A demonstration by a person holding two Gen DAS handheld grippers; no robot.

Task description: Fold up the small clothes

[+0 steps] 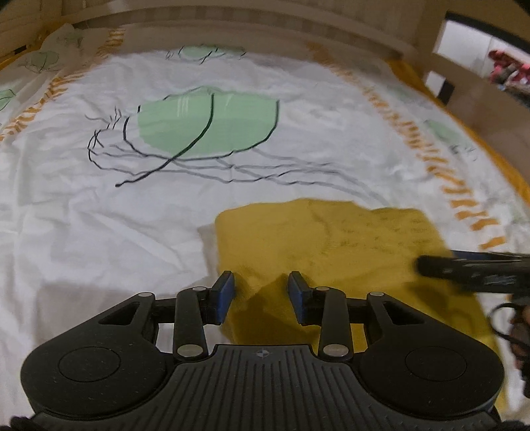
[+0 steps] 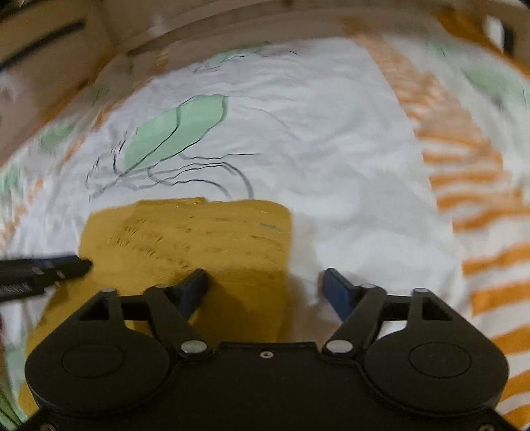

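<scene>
A mustard-yellow garment [image 1: 331, 238] lies on the white bedsheet [image 1: 99, 232], partly folded, with faint dark marks on its upper layer. My left gripper [image 1: 261, 281] is open and empty, just above the garment's near left part. The right gripper's fingers [image 1: 463, 268] reach in from the right edge over the garment. In the right wrist view the garment [image 2: 198, 238] lies left of centre. My right gripper [image 2: 265, 281] is wide open and empty over the garment's right edge. The left gripper's fingers [image 2: 43, 268] show at the left edge, at the garment's left side.
The bedsheet has a green leaf print [image 1: 208, 122] with black lines and orange striped bands [image 2: 463, 159]. A wooden bed frame [image 1: 265, 23] runs along the far side. A doorway with reddish items [image 1: 503, 69] is at the far right.
</scene>
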